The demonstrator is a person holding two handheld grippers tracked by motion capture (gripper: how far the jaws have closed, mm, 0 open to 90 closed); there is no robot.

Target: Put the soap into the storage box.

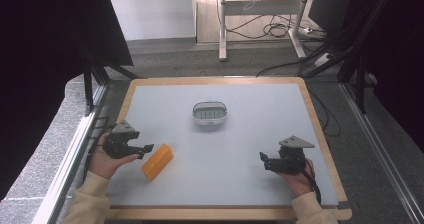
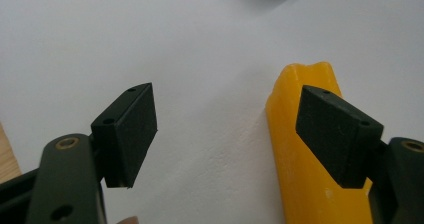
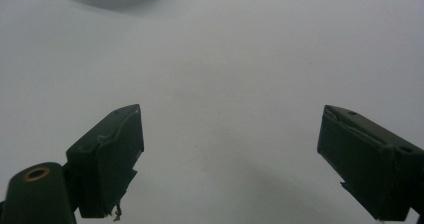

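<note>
In the left gripper view the near end of the yellow block (image 2: 305,174) is running out of frame at the bottom, and one jaw is covering part of its side. The left claw (image 1: 144,150) is standing released near the bench's (image 1: 260,134) left edge, its jaws apart with the block just beside one of them, not gripped. The right claw (image 1: 264,160) is sitting released too, near the right edge, over bare surface. An oval white container (image 1: 210,112) is resting toward the far middle, its contents too small to make out. Cables (image 1: 272,31) are lying on the floor beyond.
</note>
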